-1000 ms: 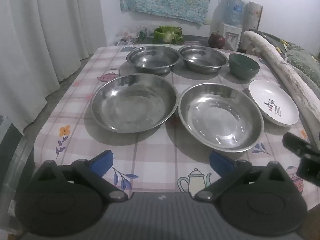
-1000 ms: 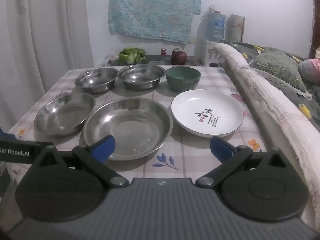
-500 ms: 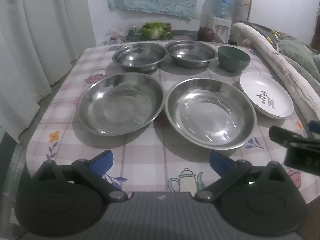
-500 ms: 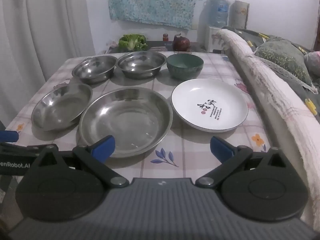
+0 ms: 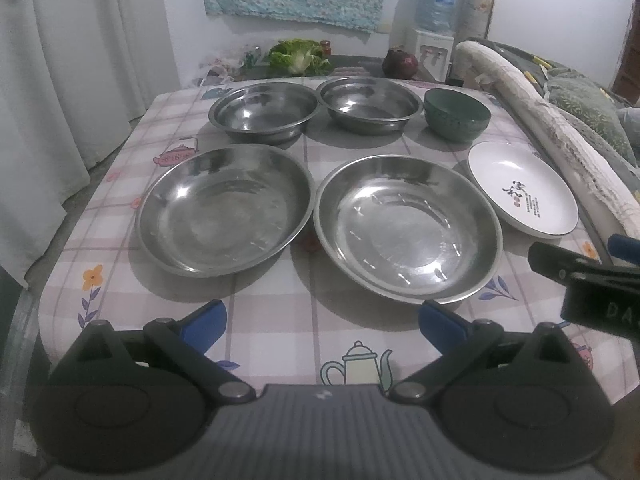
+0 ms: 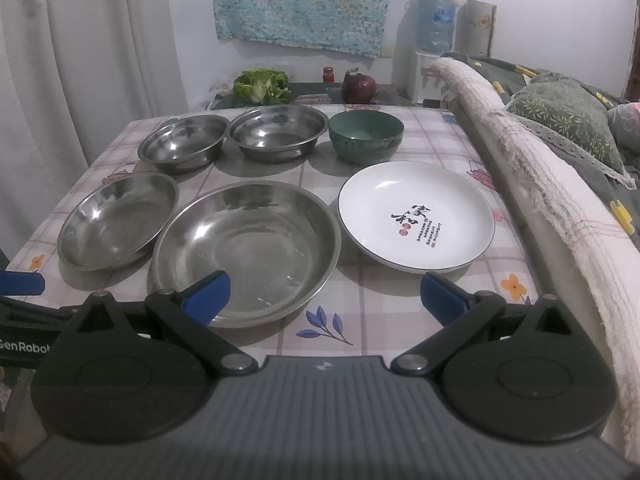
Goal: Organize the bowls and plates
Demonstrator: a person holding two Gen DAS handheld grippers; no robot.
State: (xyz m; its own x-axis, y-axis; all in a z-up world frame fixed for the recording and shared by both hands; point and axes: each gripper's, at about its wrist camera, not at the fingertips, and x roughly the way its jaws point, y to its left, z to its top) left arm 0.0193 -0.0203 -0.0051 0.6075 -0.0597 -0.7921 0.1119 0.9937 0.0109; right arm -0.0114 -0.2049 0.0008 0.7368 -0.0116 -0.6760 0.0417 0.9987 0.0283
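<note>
Two wide steel plates lie in the front row: the left steel plate (image 5: pixel 226 210) (image 6: pixel 116 220) and the right steel plate (image 5: pixel 408 226) (image 6: pixel 246 252). A white plate (image 5: pixel 522 188) (image 6: pixel 416 216) with black characters sits to their right. Behind stand two steel bowls (image 5: pixel 264 110) (image 5: pixel 370 102) (image 6: pixel 182 144) (image 6: pixel 276 132) and a green bowl (image 5: pixel 456 114) (image 6: pixel 366 134). My left gripper (image 5: pixel 322 326) is open near the table's front edge, holding nothing. My right gripper (image 6: pixel 324 300) is open too, its left fingertip over the right steel plate's near rim.
The checked tablecloth (image 5: pixel 276 320) covers the table. A padded sofa arm (image 6: pixel 532 184) runs along the right side. White curtains (image 5: pixel 60 80) hang at the left. Lettuce (image 6: pixel 262 86), a red onion (image 6: pixel 358 88) and a water dispenser (image 6: pixel 434 40) stand behind the table.
Both views have shifted a little: the dishes sit slightly lower and closer in the right wrist view, and shifted left in the left wrist view. Both grippers stayed open. No dish moved.
</note>
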